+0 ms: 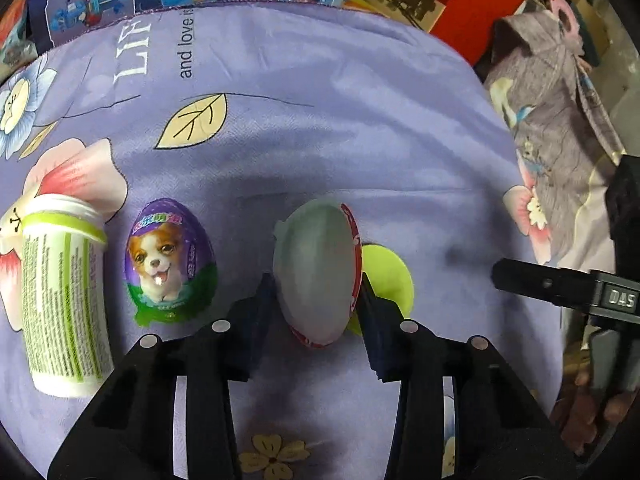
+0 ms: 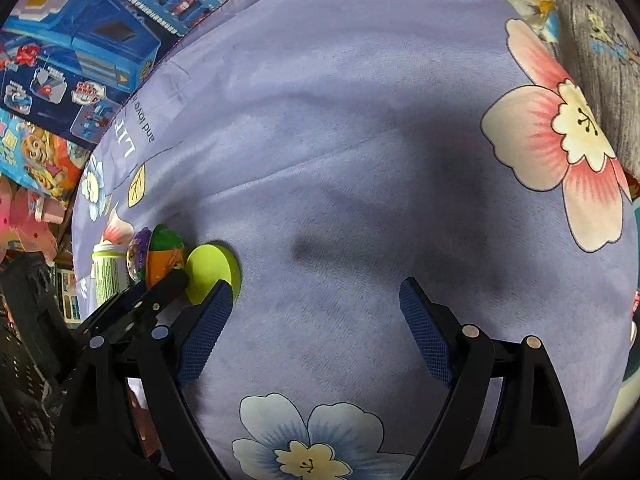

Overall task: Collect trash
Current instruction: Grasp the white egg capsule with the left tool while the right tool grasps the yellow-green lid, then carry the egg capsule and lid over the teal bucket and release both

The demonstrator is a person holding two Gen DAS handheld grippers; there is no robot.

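Left tool pinches the grey egg half; squeeze gently, lift straight off the purple cloth. Right tool hangs wide open, empty.

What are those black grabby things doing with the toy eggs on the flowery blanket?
A person is picking up trash with two hand-held grippers. The left gripper has its pads on either side of the half egg shell, beside the puppy egg and white bottle. The right gripper is open over bare blanket, near the yellow-green lid.
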